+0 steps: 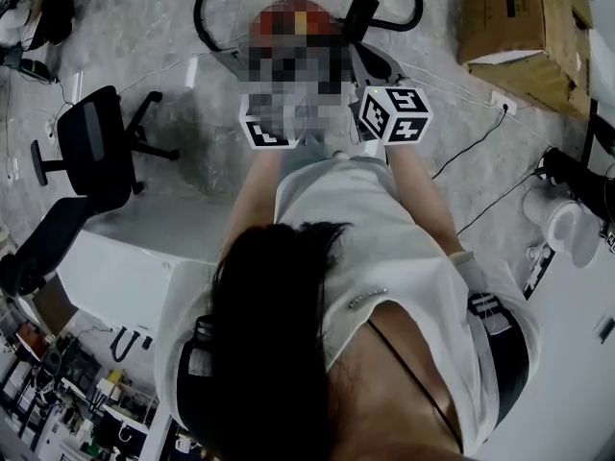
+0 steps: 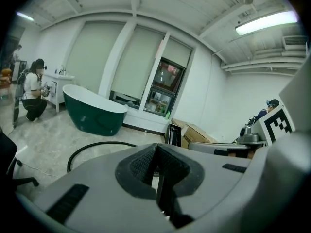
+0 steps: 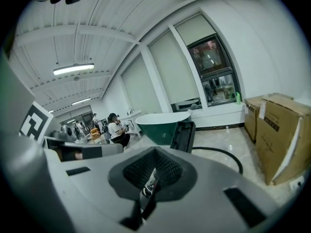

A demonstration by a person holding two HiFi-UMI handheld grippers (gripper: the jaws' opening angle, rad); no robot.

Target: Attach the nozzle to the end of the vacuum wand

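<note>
Left gripper (image 2: 156, 161) and right gripper (image 3: 154, 170) are both sitting fully closed, gripping nothing; black hose (image 2: 95, 143) is lying looped on floor (image 2: 48, 140) ahead.

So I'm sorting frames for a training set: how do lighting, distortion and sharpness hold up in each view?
Head view: even light and sharp, but a mosaic patch is laid over the middle. Left gripper view: strong fisheye with black corners, the ceiling light blows out, and the green bathtub stays clear. Right gripper view: same fisheye, the window frame bows, and the cardboard boxes are sharp.
</note>
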